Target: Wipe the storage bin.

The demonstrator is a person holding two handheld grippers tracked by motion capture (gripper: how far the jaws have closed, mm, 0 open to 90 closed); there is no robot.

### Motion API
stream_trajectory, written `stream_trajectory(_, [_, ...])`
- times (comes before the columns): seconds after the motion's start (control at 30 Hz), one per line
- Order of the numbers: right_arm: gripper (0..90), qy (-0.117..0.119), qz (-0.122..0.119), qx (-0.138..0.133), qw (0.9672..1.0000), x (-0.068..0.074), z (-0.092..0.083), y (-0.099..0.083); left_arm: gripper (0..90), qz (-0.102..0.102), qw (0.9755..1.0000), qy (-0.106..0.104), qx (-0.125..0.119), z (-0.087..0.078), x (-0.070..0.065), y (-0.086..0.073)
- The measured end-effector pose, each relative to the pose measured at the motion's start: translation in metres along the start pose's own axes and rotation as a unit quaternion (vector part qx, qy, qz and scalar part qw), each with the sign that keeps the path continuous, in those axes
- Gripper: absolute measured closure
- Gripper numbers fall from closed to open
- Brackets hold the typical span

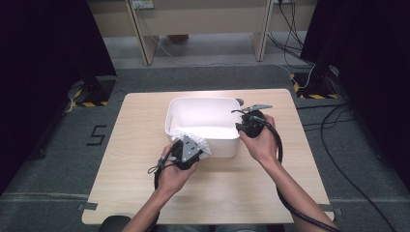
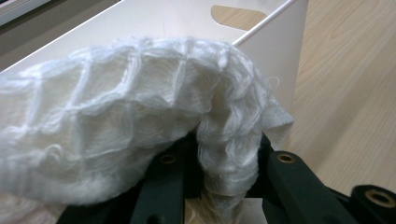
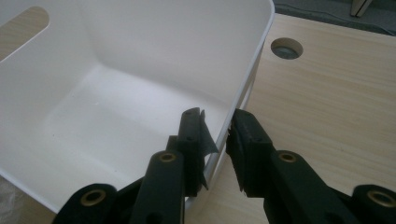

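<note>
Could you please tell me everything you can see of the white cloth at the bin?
The white cloth is a soft, fuzzy knit with a raised waffle-like grid. It is bunched, with a fold pinched between the jaws of the left gripper, which are shut on it. In the high view it lies draped over the near left corner of the white plastic bin, spilling down the outer wall.
</note>
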State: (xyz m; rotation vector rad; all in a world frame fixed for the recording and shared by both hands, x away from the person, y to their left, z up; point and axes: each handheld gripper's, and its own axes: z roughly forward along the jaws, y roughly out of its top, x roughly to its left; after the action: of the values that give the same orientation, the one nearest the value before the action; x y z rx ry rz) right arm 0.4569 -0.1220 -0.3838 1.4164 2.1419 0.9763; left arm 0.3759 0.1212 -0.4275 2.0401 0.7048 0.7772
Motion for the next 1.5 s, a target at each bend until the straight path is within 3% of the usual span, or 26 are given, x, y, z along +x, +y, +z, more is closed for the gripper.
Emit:
stream_trajectory(0.7, [74.8, 0.0, 0.0, -0.001, 1.0, 0.0, 0.0, 0.0, 74.5, 0.003, 1.0, -0.005, 0.002, 0.012, -0.008, -0.01])
stream_trajectory(1.5, [74.3, 0.0, 0.001, -0.002, 1.0, 0.002, 0.0, 0.0, 74.5, 0.007, 0.9987, -0.024, 0.044, 0.037, -0.017, -0.035])
